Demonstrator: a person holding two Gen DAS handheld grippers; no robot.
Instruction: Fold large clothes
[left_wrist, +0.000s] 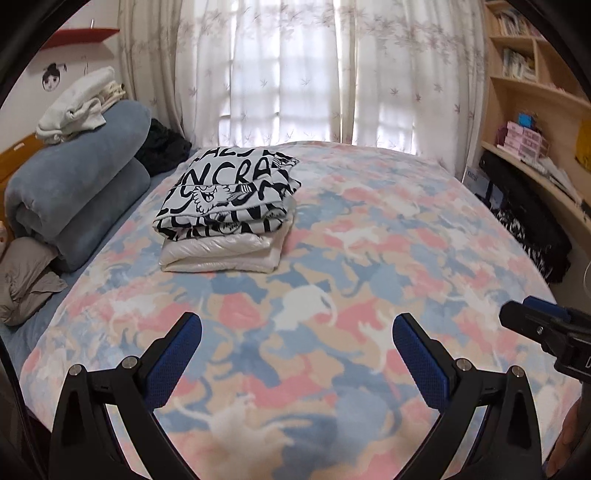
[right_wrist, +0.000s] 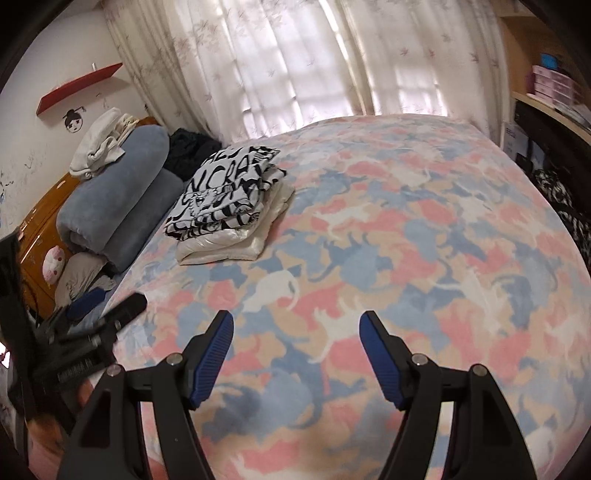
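**On the bed: two pieces folded and stacked, nothing in the grippers**

Over on the far left part of the bed (left_wrist: 369, 258), near the rolled blue blanket (left_wrist: 74, 192), sat the folded stack. A black-and-white printed garment (left_wrist: 229, 195) lay on top of a shiny white folded garment (left_wrist: 221, 251), both squared up pretty neatly, edges roughly lined up. Judging from that, the folding of those two looked done. Whether more was waiting, I couldn't say for sure. A loose whitish pile (left_wrist: 77, 103) sat on top of the blanket and a crumpled grey cloth (left_wrist: 26, 280) lay by the bed's left edge, so those might have been next, but that's a guess.

Both grippers hovered over the bare cat-print cover, well apart from the stack. The left gripper (left_wrist: 295, 339) had its blue pads spread wide with nothing between them. The right gripper (right_wrist: 297, 339) was the same, spread wide and empty. Each showed up at the edge of the other's camera too.

Writing-wise, the top garment had big hand-drawn black letters. I could make out something like "NCRA" in the left wrist view, but the rest was folded under or cut off. Books and boxes on the shelves (left_wrist: 524, 74) were too small and blurry to read. The wall had a little cartoon face sticker (left_wrist: 51, 75), no text on it.
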